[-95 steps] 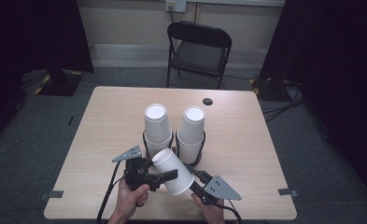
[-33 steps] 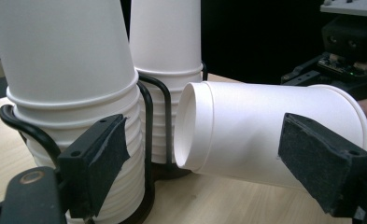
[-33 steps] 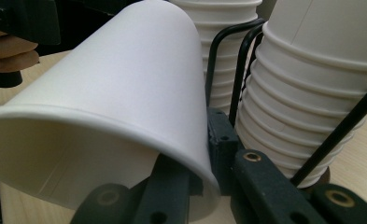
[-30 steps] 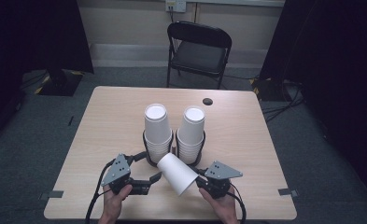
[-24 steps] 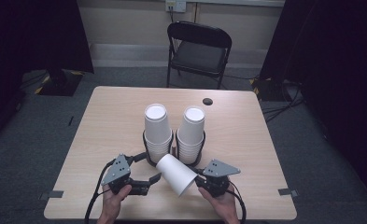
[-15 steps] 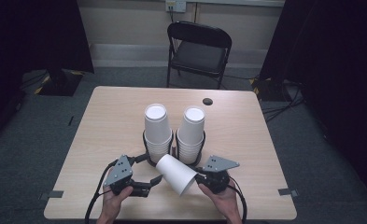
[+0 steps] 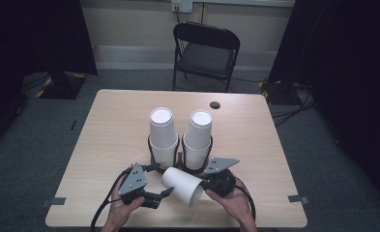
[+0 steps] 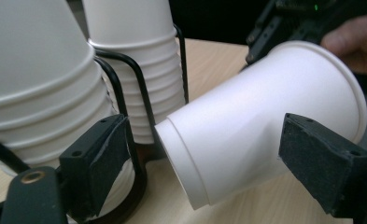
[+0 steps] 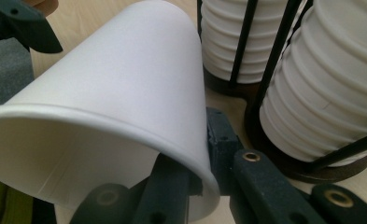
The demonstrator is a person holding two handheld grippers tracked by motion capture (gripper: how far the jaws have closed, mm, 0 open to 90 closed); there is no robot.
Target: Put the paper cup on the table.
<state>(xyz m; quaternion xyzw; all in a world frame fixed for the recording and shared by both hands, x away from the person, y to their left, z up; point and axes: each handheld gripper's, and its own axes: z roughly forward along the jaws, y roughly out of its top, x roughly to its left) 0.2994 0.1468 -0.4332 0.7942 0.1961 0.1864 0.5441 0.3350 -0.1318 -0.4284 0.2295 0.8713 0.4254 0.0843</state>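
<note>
Right gripper (image 9: pixel 195 186) pinching the paper cup (image 7: pixel 182 184) by its rim wall; left gripper (image 8: pixel 204 163) spread, pads seemingly clear of the cup.
A hard squeeze could crease the rim. The cup lies tilted above the table (image 7: pixel 110 125), base toward the cup stacks (image 7: pixel 163 137), mouth toward the person.

Pale wooden table (image 7: pixel 110 140) on grey carpeted floor (image 7: pixel 28 145), black folding chair (image 7: pixel 206 53) behind it against a cream wall (image 7: pixel 129 21) with a socket (image 7: pixel 182 6), dark curtains (image 7: pixel 37 34) on both sides, black cables (image 7: pixel 294 108) on the floor at right.
</note>
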